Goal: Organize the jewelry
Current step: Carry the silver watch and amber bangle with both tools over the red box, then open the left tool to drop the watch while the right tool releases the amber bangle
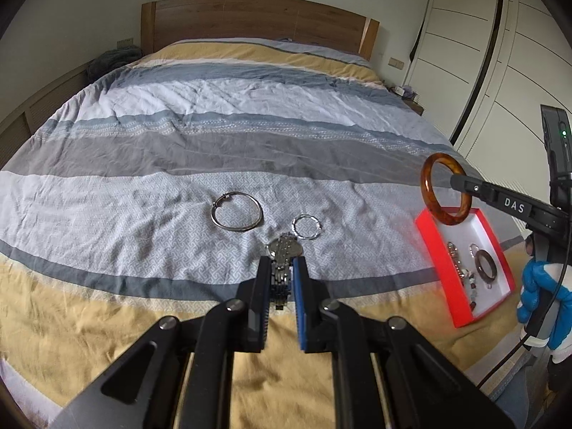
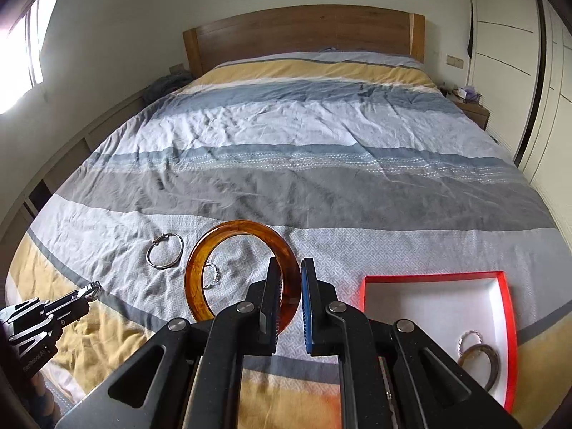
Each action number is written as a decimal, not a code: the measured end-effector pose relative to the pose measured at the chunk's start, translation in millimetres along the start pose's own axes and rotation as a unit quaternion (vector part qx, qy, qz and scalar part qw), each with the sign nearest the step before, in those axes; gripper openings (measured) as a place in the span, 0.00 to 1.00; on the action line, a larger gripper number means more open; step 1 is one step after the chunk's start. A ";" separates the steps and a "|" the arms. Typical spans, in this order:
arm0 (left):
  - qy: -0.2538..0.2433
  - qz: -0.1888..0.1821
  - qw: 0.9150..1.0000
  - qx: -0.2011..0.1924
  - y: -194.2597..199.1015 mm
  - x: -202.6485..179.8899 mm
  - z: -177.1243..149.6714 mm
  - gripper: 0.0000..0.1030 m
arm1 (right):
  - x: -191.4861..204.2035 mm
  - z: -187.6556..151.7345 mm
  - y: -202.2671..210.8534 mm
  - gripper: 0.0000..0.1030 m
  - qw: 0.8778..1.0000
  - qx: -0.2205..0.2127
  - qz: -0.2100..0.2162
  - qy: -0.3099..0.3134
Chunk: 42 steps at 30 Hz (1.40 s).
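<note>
- Left gripper [image 1: 282, 268]: jaws clamped on watch [image 1: 284, 250], centre frame.
- Right gripper [image 2: 289, 286]: jaws pinching amber bangle [image 2: 243, 271], held above bed [image 2: 321, 143].
- Advice: lower each gently into red box [image 2: 511, 321], lower right; avoid pieces inside.

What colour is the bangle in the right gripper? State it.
Translucent amber-brown bangle, clearest in the right wrist view.

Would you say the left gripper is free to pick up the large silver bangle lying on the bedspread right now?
Probably not yet. The left gripper is already shut on a metal watch, so it has no free grasp. The path itself looks clear: the large silver bangle lies alone on the bedspread just beyond it.
</note>
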<state>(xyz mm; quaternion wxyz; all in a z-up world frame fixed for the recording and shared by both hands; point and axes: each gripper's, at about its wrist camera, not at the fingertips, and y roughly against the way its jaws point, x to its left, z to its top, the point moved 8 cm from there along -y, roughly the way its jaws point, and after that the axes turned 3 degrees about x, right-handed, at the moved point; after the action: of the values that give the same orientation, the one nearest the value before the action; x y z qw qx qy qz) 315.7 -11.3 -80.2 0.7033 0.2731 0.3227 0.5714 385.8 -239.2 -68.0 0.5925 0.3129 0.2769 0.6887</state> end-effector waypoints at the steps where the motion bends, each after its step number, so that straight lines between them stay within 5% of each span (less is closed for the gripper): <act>1: -0.003 -0.001 1.000 -0.004 7.9 -4.3 0.1 0.10 | -2.6 -1.2 9.6 0.10 1.000 -0.004 -0.001 -0.003; 10: -0.021 -0.025 0.999 -0.027 54.9 -66.0 5.7 0.10 | -55.3 -18.7 92.6 0.10 0.998 -0.035 -0.029 -0.032; 18: -0.052 -0.068 0.996 -0.020 45.1 -148.1 15.7 0.10 | -125.1 -35.5 121.6 0.10 0.996 -0.033 -0.062 -0.052; 30: -0.110 -0.107 0.987 0.037 -64.9 -263.4 26.8 0.10 | -206.7 -51.7 27.0 0.10 0.994 0.033 -0.081 -0.064; 42: -0.129 -0.077 0.985 0.079 -174.4 -293.9 7.2 0.10 | -238.8 -67.2 -63.0 0.10 0.992 0.087 -0.068 -0.064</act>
<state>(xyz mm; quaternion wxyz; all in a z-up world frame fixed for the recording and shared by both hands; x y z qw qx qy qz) 390.0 -333.9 -165.2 0.7571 0.3738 0.2934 0.4483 399.6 -467.1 -183.7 0.6251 0.3873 0.3173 0.5988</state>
